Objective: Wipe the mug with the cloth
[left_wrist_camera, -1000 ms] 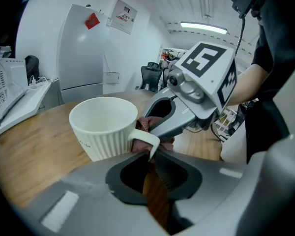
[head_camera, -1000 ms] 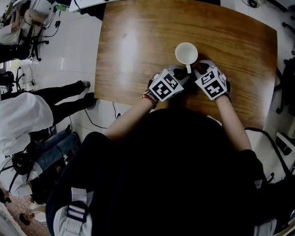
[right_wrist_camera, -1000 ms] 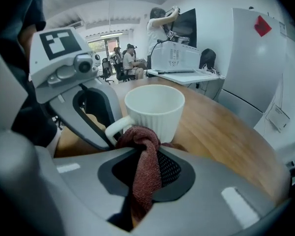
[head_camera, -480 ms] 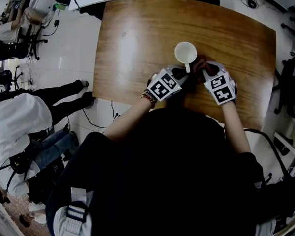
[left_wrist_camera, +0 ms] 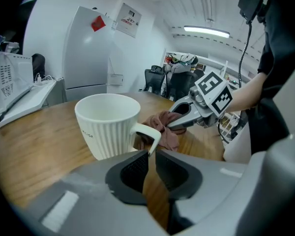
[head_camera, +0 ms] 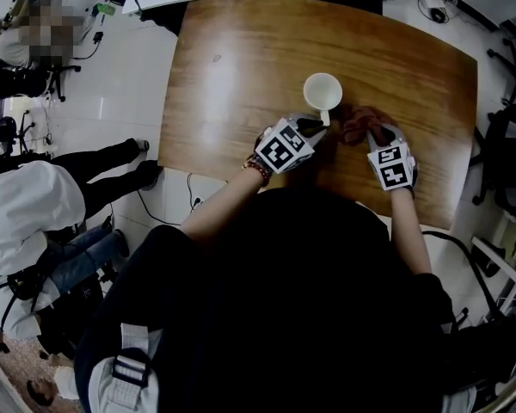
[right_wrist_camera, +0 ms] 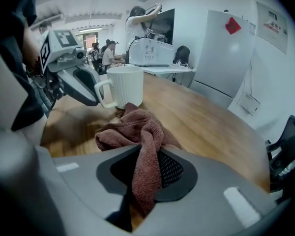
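The left gripper (left_wrist_camera: 151, 155) pinches the lower end of the handle of the white mug (left_wrist_camera: 108, 124), which stands upright on the table (head_camera: 241, 58) just ahead of its jaws. The right gripper (right_wrist_camera: 147, 154) is opening its jaws around a fold of the brown cloth (right_wrist_camera: 132, 129), the rest of it heaped just ahead of that claw beside the mug. If those jaws part further, the cloth may drop free before it reaches the mug, and the left claw's slim hold on the handle could let the mug twist or tip under a wipe.
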A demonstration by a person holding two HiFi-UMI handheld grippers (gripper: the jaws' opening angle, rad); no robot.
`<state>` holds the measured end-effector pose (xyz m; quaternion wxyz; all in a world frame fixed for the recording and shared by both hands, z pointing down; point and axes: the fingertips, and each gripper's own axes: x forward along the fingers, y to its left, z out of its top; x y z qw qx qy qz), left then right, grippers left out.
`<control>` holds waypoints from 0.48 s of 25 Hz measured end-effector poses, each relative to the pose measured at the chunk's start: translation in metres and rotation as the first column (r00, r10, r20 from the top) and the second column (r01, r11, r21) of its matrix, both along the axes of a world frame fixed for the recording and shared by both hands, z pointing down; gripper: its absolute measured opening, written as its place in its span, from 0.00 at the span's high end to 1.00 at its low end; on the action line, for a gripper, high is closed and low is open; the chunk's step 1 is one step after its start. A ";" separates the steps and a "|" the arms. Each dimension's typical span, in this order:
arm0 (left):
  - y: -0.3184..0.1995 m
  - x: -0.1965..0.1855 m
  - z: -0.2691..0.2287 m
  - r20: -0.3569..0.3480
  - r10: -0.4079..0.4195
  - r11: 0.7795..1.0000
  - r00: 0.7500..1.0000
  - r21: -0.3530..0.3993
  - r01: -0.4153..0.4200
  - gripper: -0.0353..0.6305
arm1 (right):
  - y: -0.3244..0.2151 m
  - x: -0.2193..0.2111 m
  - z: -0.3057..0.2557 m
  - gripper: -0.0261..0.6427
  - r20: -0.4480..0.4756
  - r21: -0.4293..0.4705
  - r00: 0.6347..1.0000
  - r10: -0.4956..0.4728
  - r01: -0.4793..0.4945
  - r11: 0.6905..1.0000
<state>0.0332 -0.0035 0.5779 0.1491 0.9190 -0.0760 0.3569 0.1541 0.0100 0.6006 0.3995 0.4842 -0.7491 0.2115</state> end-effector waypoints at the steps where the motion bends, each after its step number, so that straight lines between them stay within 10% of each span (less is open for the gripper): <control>1: 0.000 -0.002 0.001 0.002 -0.003 1.000 1.000 -0.001 0.003 0.87 | -0.001 0.000 -0.002 0.84 -0.002 0.011 1.000 0.002 -0.002 1.000; 12: -0.005 -0.035 -0.015 -0.069 -0.111 0.993 0.991 0.037 0.114 0.94 | 0.015 0.046 -0.056 0.70 -0.033 0.233 0.979 0.203 -0.191 0.954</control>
